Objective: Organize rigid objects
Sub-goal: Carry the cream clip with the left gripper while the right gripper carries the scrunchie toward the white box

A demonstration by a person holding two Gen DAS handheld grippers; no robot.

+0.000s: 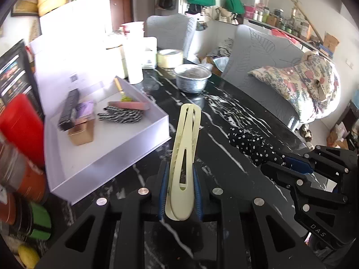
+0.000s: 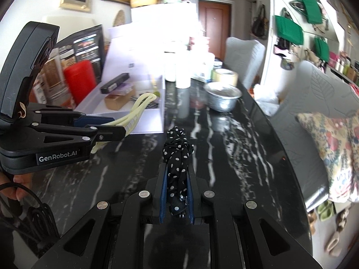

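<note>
My left gripper (image 1: 180, 168) is shut on a long pale yellow hair clip (image 1: 185, 143), which sticks up and forward above the black marble table (image 1: 235, 121). In the right wrist view the same left gripper (image 2: 116, 126) shows at the left with the yellow clip (image 2: 140, 107) pointing toward the white box (image 2: 152, 121). My right gripper (image 2: 177, 172) is shut on a black hair tie with white dots (image 2: 177, 152); it also appears at the right in the left wrist view as the dotted hair tie (image 1: 251, 143). The open white box (image 1: 125, 148) holds a small cardboard box, a black bar, a striped hair tie and a pink item.
A metal pot (image 1: 193, 78) and a tape roll (image 1: 169, 57) stand farther back on the table, with white cups (image 1: 134, 67) beside them. Red and orange containers (image 1: 20, 123) crowd the left edge. Grey chairs (image 1: 264, 51) line the right side, one with a floral cushion (image 1: 307, 83).
</note>
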